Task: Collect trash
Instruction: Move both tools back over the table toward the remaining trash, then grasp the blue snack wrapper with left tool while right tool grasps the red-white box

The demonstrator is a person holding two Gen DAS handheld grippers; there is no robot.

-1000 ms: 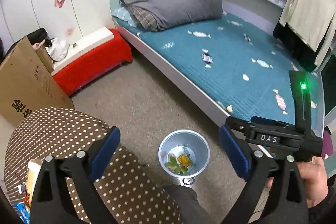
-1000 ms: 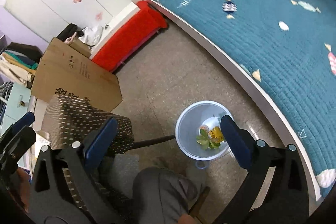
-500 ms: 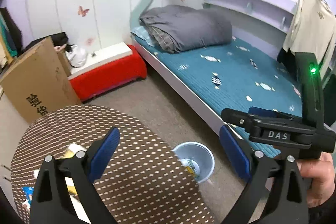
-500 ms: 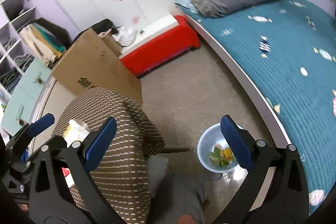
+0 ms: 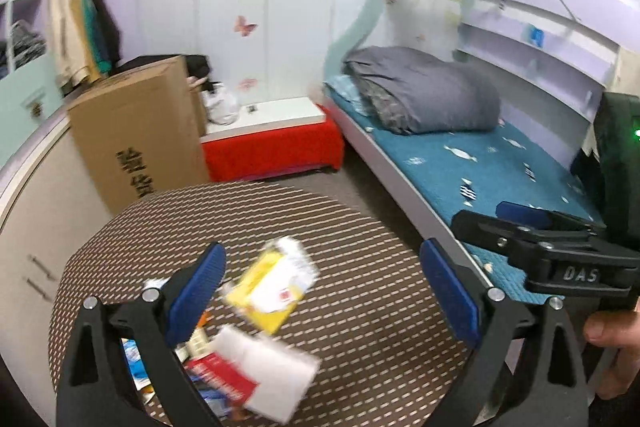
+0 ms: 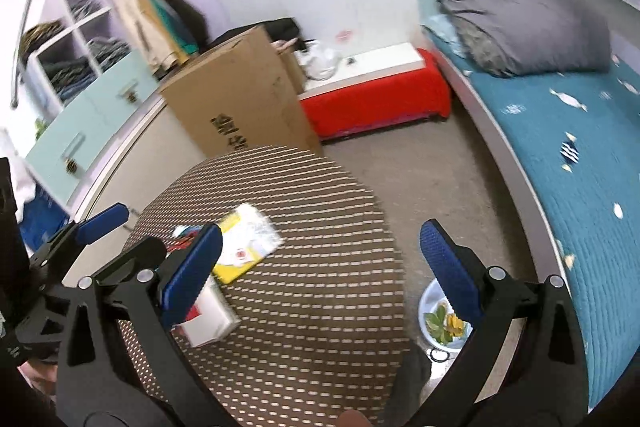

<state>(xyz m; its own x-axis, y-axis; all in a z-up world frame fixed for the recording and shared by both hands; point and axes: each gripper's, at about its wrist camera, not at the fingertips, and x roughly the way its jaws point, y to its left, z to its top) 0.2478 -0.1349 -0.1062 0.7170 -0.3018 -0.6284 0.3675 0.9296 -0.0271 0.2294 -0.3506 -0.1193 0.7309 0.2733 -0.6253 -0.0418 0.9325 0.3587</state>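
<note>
both claws wide open, left claw (image 5: pixel 320 291) and right claw (image 6: pixel 320 263) over the wrappers (image 5: pixel 272 291) on the dotted tabletop (image 5: pixel 360 307).

Bare tabletop (image 6: pixel 320 287) right (litter (image 6: pixel 244 247) left)

We see both wrist views look down, close, over the round table (image 5: pixel 360 227) (image 6: pixel 320 207); bed (image 5: pixel 480 163) (image 6: pixel 580 147) far right.
</note>
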